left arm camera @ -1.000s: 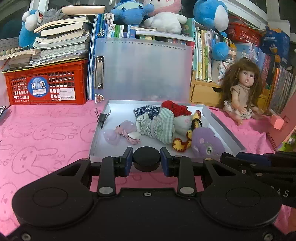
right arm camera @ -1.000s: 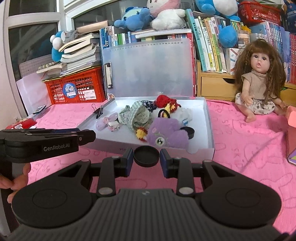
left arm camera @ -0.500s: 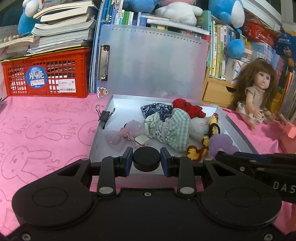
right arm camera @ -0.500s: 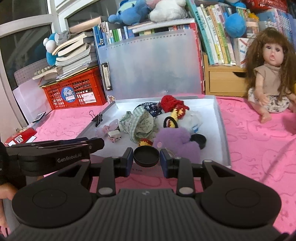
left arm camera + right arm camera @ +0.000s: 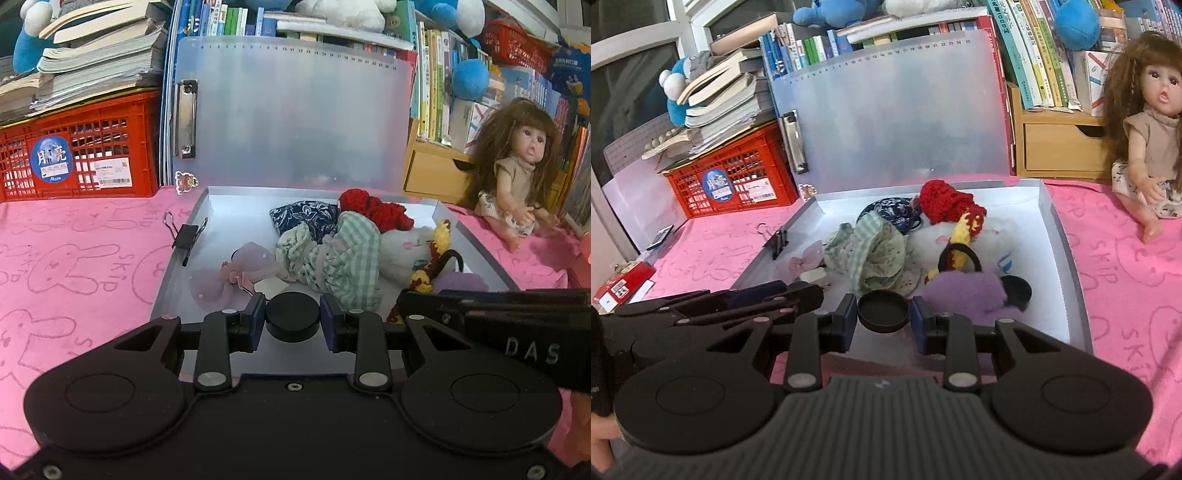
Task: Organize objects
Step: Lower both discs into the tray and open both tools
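Both grippers have come forward and a little lower over the last second: the box (image 5: 221, 206) now fills more of each view, and its near edge has slipped under the fingers.

The left gripper (image 5: 293, 317) has its jaws closed narrowly on a black round case (image 5: 293, 315), solid top up. The right gripper (image 5: 883, 312) likewise has its jaws pinched on a black round lid (image 5: 883, 311), hollow side up (the two look like halves of one small compact, though I cannot be sure). Both pieces hang over the near end of the box, above its floor, not resting on it.

Inside the box lie a green checked scrunchie (image 5: 343, 258), a red knitted piece (image 5: 373, 210), a navy floral scrunchie (image 5: 303, 218), a pale pink bow (image 5: 236, 273) and a purple plush (image 5: 964, 291), with another black disc (image 5: 1015, 290) just beside the plush in the right view. A binder clip (image 5: 184, 236) grips the box's left wall. The box sits on a desk under a pink cloth (image 5: 74, 258); a doll (image 5: 517, 173) and a red crate (image 5: 81, 147) stand further off.

The step in hand looks like carrying these two pieces in to be stored. The next move calls for finding a bare patch of floor near the front, lowering each piece until it rests, then parting the jaws without nudging the soft heap.
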{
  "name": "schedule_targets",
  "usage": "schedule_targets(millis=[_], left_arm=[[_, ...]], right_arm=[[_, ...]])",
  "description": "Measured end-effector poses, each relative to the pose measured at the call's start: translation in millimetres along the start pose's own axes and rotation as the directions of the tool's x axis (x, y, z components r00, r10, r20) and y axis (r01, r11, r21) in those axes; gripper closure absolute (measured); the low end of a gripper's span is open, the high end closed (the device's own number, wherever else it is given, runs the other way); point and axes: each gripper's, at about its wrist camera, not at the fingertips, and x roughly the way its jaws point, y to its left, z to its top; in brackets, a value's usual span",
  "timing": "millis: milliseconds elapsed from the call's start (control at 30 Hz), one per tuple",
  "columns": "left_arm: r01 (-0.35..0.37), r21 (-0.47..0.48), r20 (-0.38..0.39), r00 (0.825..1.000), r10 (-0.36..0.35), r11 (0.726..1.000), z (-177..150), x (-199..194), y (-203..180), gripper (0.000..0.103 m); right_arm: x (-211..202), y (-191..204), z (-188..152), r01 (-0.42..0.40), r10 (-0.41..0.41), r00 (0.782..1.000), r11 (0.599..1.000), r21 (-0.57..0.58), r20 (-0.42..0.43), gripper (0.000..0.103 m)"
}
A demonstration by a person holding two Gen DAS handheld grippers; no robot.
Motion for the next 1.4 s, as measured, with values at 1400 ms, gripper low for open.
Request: schedule_targets(millis=[1400], left_arm=[[-0.052, 0.016, -0.025, 0.998, 0.053, 0.999, -2, 29, 7, 0.065]], right_arm=[[24, -28, 9, -0.019, 0.026, 0.997, 0.994, 0.110, -0.067, 0.048]])
